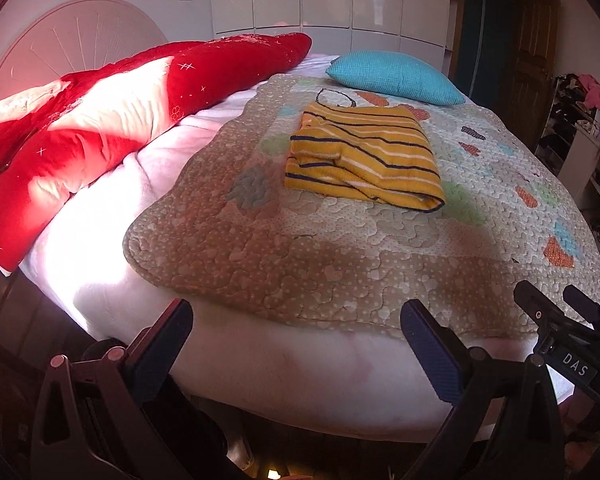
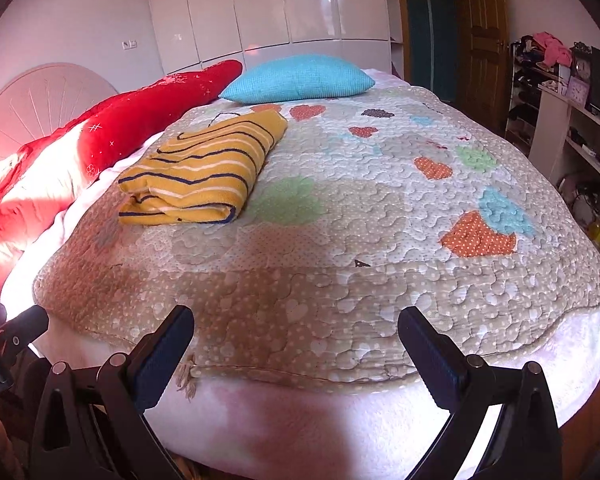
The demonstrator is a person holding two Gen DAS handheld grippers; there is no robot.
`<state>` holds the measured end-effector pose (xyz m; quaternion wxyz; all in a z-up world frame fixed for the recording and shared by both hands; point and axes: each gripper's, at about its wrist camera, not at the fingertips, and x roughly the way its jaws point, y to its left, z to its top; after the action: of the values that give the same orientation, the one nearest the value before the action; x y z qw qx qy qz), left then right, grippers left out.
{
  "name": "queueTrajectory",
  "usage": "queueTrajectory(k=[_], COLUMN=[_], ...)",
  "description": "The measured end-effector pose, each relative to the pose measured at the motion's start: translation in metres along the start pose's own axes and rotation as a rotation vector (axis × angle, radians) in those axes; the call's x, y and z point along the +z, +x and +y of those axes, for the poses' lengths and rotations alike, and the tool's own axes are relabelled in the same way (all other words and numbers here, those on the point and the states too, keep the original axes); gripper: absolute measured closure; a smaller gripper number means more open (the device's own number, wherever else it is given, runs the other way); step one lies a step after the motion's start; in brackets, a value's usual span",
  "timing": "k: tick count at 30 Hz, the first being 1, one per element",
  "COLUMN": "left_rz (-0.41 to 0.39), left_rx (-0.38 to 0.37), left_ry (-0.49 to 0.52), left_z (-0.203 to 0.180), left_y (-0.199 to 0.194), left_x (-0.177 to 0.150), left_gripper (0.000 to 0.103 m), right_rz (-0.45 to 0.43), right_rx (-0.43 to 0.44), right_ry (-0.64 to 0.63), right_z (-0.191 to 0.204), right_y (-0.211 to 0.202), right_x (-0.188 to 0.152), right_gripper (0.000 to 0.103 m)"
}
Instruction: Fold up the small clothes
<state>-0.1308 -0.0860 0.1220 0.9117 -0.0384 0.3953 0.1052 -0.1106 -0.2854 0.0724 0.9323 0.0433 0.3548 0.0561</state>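
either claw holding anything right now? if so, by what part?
Nothing held. Left claw and right claw are both open and empty at the bed's near edge; the folded striped garment lies untouched on the quilt.

I note the folded garment (image 1: 364, 156) is mustard yellow with navy and white stripes; quilt (image 2: 340, 280) beige, white-dotted, with orange, green, blue hearts; pillow (image 1: 396, 76) turquoise; duvet (image 1: 100, 120) red.
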Motion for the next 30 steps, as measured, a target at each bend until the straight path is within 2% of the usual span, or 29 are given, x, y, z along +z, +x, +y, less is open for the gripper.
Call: queueTrajectory(k=[13,30], left_rz=[0.048,0.128], left_rx=[-0.009,-0.067], left_ry=[0.021,0.044], left_z=[-0.004,-0.012], left_y=[0.009,0.024], left_x=[-0.003,-0.013], left_gripper=[0.000,0.000], right_rz=[0.020,0.056], right_rx=[0.008,0.025], right_ry=[-0.018,-0.025], right_z=[0.006,0.011], right_y=[0.006,0.014], right_x=[-0.002,-0.007], right_gripper=[0.000,0.000])
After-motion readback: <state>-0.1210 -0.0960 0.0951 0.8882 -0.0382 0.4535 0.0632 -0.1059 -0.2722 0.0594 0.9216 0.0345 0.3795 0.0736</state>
